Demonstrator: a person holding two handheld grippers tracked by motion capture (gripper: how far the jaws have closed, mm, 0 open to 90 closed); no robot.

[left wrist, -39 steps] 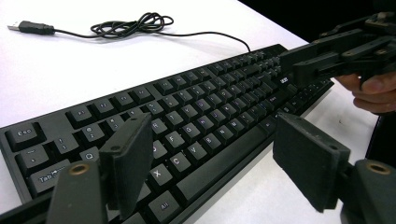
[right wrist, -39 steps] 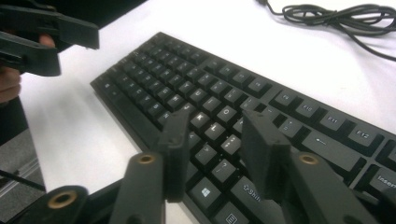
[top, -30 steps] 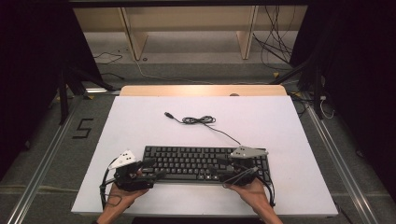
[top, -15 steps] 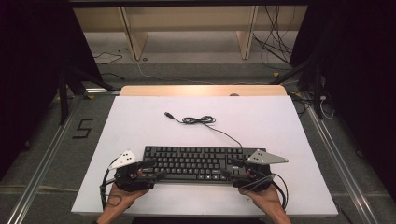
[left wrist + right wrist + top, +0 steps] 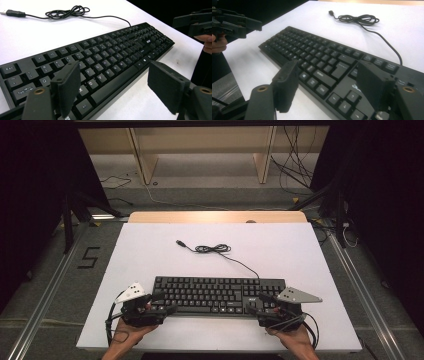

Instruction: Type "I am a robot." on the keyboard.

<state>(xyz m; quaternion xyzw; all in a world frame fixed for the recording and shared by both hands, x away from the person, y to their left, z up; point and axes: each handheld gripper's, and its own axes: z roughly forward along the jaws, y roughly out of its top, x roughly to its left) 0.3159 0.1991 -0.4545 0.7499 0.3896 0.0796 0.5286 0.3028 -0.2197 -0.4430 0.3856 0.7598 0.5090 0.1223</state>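
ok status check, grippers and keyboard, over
Left gripper open at keyboard's left end, right gripper open at its right end. Keyboard flat on table. Its coiled cable lies behind, nothing blocking.

A black keyboard (image 5: 217, 294) lies flat along the near table edge before me. Its loosely coiled cable (image 5: 215, 249) trails farther away.

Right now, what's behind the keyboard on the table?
Behind the keyboard, its cable lies coiled on the white table, plug free. Farther back the tabletop is bare.
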